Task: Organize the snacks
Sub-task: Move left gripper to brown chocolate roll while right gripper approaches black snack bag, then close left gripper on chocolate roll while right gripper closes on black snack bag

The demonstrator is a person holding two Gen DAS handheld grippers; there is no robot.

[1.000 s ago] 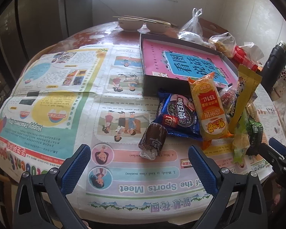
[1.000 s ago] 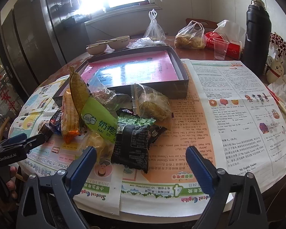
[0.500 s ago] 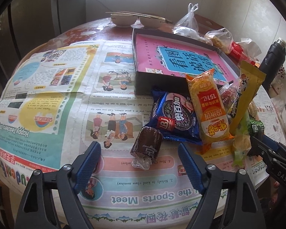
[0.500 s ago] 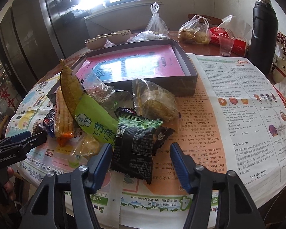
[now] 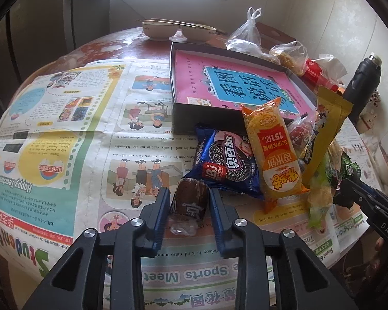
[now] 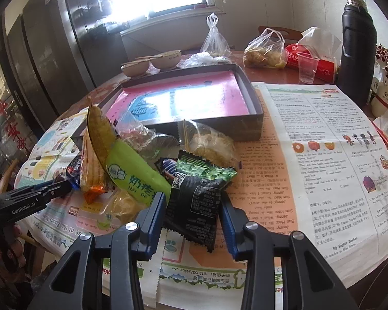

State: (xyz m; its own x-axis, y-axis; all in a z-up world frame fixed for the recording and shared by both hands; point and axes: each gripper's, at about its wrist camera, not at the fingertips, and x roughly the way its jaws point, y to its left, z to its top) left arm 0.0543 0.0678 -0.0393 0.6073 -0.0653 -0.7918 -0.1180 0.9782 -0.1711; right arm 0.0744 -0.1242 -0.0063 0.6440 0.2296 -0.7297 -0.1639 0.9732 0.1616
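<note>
Two tools closing at once on the newspaper-covered worktop [image 5: 95, 139]: left tool [image 5: 188, 201] around brown wrapped cake [image 5: 190, 201], right tool [image 6: 194, 206] around black-green foil packet [image 6: 196, 196], bound for empty dark box [image 6: 245, 126].

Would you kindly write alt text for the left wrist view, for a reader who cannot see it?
The left gripper is closing its blue-padded jaws around a small brown wrapped snack on a newspaper-covered table. Just beyond lie a blue cookie packet and an orange rice-cracker packet, in front of a shallow dark box lined with a pink sheet.
</note>
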